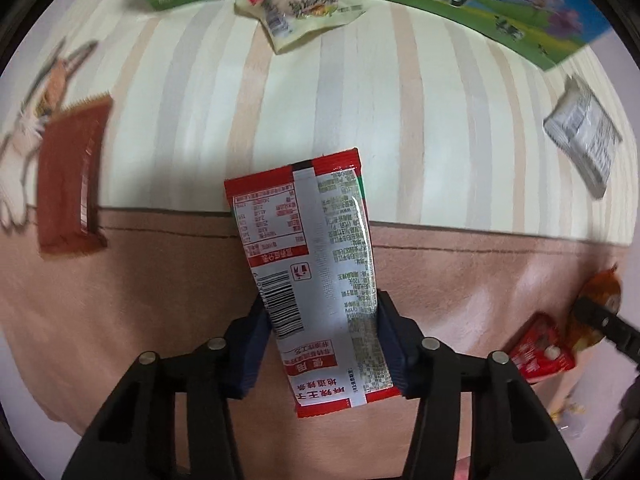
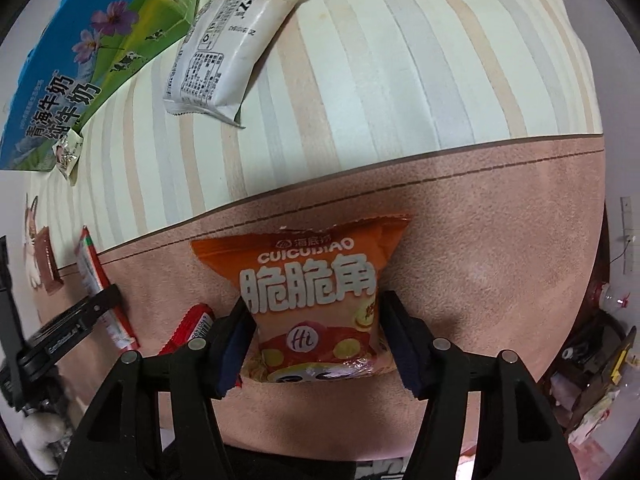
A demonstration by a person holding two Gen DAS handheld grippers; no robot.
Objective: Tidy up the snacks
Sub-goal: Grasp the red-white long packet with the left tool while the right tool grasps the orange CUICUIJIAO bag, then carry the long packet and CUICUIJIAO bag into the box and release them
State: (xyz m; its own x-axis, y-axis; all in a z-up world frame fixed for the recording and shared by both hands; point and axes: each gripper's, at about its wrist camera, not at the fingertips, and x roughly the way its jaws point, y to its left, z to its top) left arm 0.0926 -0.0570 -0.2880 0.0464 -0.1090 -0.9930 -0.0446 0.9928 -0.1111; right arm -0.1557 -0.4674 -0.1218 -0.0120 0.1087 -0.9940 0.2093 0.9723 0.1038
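My left gripper points down over the pink band of the tablecloth and is shut on a long red and white snack packet, gripped across its lower half, printed back showing. My right gripper is shut on an orange puffed snack bag, its pads pressing both sides. Part of the orange bag shows at the right edge of the left wrist view. The red and white packet appears edge-on at the left of the right wrist view.
A blue and green milk carton box lies at the far side of the striped cloth. A pale packet rests against it. Also lying about are a white wrapped bar, a brown packet and a small red packet.
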